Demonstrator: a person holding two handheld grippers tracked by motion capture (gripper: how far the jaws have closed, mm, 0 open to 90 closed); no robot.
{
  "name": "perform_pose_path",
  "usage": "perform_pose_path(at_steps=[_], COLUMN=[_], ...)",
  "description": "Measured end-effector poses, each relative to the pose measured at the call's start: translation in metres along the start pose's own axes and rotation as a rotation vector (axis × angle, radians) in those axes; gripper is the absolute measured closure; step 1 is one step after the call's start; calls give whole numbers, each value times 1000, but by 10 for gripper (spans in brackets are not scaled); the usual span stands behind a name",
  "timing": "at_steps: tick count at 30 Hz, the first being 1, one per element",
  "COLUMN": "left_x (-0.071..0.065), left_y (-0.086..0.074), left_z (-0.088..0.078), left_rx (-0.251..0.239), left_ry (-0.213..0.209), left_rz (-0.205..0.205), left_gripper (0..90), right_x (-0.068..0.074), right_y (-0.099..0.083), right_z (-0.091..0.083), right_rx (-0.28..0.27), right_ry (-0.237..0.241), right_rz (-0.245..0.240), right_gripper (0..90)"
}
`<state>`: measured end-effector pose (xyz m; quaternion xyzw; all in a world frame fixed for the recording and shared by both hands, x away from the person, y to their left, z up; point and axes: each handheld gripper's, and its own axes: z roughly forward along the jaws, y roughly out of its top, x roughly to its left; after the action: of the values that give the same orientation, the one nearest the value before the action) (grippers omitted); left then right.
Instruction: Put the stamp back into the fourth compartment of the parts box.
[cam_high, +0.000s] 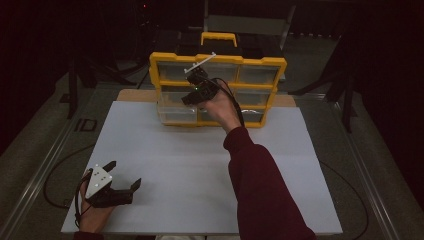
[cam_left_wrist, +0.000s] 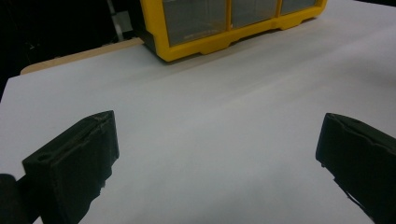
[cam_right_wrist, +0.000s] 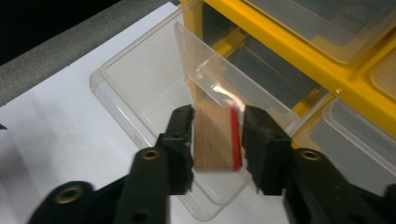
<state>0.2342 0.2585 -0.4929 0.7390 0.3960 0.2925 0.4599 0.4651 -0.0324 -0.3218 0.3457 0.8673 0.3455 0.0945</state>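
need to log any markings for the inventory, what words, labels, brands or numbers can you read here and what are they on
"ID": dark marking on the grey surface left of the white board, read from the high view; it is dim, so the reading is unsure.
Yellow organiser: no label or brand readable.
Clear drawer: no text.
Wooden block with a red edge between the right gripper jaws: no print visible.
Left gripper: no lettering visible.

Beyond my fingers spreads a white rectangular table sheet (cam_high: 175, 165) over a tan wooden board (cam_high: 132, 95); grey floor (cam_high: 45, 130) and dark, dimly lit room surround it.
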Motion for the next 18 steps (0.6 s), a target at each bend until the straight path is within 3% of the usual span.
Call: perform_pose_path(at_steps=[4, 7, 11, 15, 18], left_x=[0, 0, 0, 0, 0], left_y=[0, 0, 0, 0, 0], left_z=[0, 0, 0, 0, 0], left_rx=[-1, 0, -1, -2, -1], left_ry=[0, 0, 1, 3, 2], left_rz=[-1, 0, 0, 0, 1], left_gripper=[2, 2, 2, 2, 2], right_x=[-1, -3, -8, -14, -17], right_y=[0, -1, -3, -5, -9], right_z=[0, 0, -1, -5, -9], right_rx=[-16, -21, -24, -46, -65], right_ry=[8, 0, -1, 6, -31], right_rz=[1, 11, 32, 47, 60], right_gripper=[360, 261, 168, 134, 111])
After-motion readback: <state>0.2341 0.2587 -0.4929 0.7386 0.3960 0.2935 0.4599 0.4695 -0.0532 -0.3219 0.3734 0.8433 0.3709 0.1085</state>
